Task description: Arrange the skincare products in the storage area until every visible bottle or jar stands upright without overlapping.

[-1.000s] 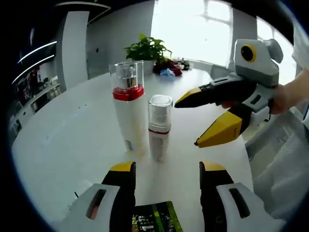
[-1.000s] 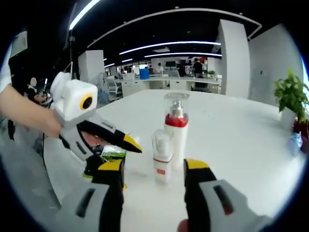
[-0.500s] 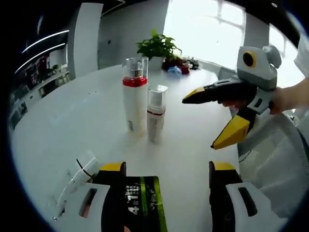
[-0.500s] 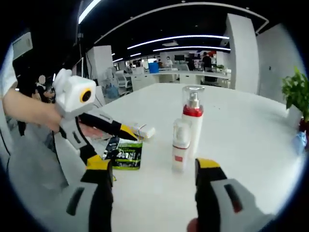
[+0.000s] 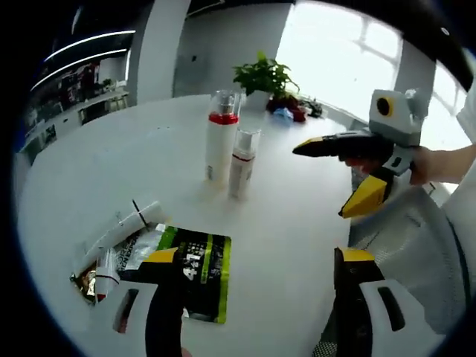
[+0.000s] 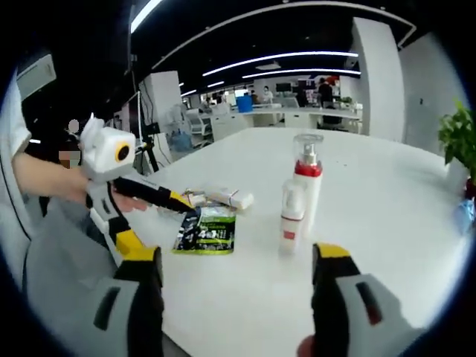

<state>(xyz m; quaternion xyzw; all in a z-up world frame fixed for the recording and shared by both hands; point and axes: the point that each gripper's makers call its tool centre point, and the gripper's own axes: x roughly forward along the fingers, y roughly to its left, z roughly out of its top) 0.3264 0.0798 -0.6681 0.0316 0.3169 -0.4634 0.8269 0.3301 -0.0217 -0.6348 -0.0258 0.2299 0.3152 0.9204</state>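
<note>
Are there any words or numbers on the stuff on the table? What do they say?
"4" and maybe "1": big white figures on the black-and-green sachet, seen sideways.
Red label on the small bottle: too blurred to read.
Label low on the tall red-collared bottle: too small to read.
White tube: no print I can read.

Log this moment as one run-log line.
left gripper: open, empty | right gripper: open, empty | tall red-collared bottle and small bottle: upright, side by side | white tube and green sachet: lying flat on table
</note>
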